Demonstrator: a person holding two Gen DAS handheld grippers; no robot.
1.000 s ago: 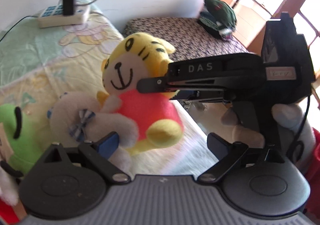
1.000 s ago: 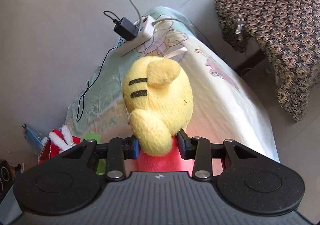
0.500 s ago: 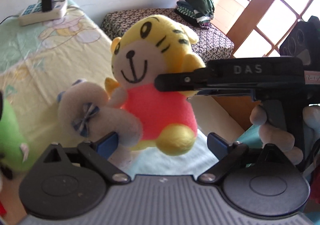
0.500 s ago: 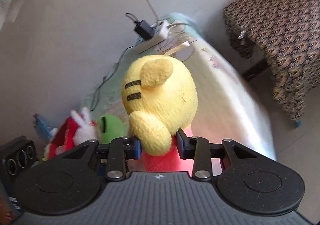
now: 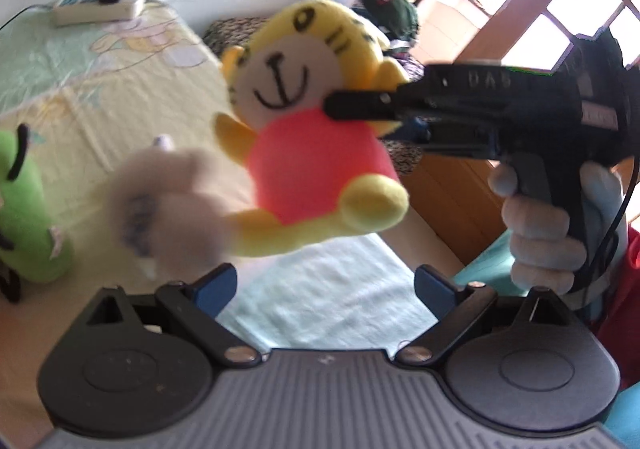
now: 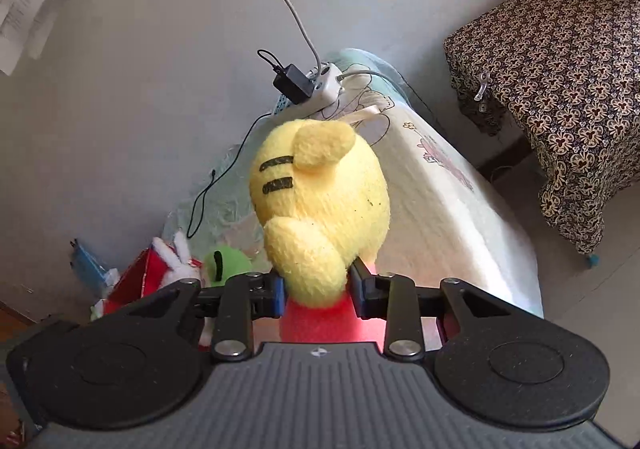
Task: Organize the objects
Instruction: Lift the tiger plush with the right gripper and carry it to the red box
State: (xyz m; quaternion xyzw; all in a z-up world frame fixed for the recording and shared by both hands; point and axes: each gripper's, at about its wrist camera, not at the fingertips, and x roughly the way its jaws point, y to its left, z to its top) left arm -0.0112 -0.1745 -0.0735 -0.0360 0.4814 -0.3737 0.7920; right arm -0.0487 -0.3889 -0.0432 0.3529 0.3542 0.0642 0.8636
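Yellow tiger plush (image 5: 316, 117) filling the air ahead of the left gripper (image 5: 325, 284), its jaws spread with nothing between, blurred grey plush (image 5: 172, 205) crowding lower left, green plush (image 5: 28, 209) further left, open bedsheet (image 5: 100, 89) behind

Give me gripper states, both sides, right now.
Left gripper: open, holding nothing.
Right gripper: shut on the yellow tiger plush, gripped around its neck and held up over the bed.
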